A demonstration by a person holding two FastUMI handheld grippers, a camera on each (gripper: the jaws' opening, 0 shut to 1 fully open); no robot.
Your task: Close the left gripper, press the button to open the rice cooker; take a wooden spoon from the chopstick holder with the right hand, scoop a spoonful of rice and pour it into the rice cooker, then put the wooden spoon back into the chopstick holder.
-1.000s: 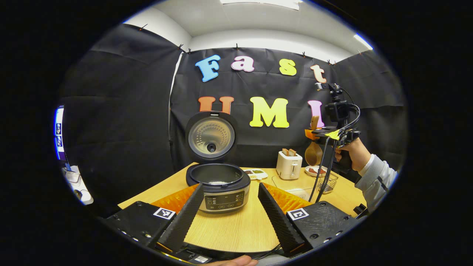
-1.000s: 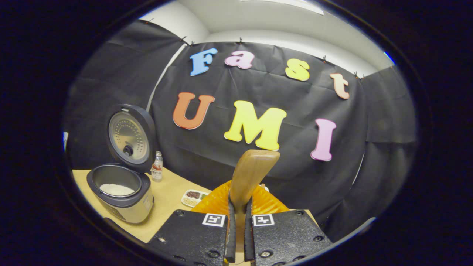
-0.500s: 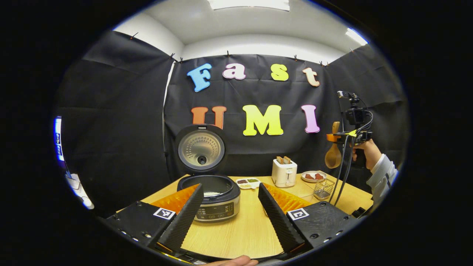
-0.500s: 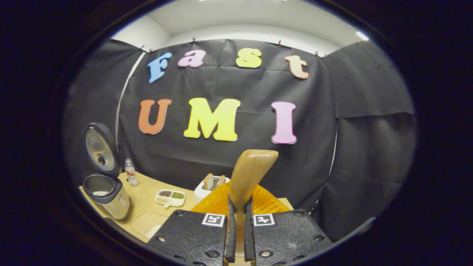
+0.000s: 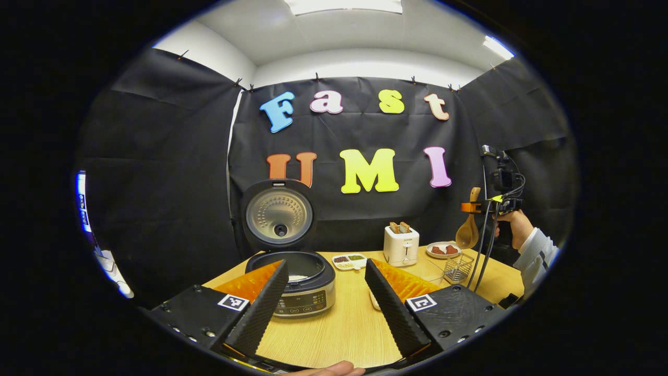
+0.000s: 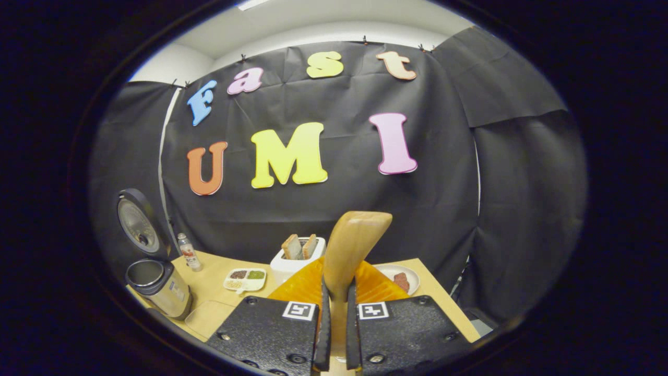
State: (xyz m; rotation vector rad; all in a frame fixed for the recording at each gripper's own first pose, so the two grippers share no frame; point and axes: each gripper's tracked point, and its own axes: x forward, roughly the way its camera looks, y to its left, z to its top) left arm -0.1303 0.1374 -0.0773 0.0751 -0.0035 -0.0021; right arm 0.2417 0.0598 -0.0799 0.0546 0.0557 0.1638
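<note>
Your right hand-held gripper (image 6: 334, 334) was clamped on the wooden spoon (image 6: 350, 250), handle up between its fingers; in the left gripper view the spoon bowl hung above the wire chopstick holder (image 5: 458, 267) at the bench's (image 5: 344, 329) right end. The rice cooker (image 5: 297, 284) stood open with white rice in its pot, so the scoop looked delivered and the return was the step in hand. To do it well, you needed to centre the bowl over the holder, keep the spoon upright, lower it inside and only then release. Your left hand-held gripper (image 5: 326, 305) stood wide open and empty, facing the cooker.
</note>
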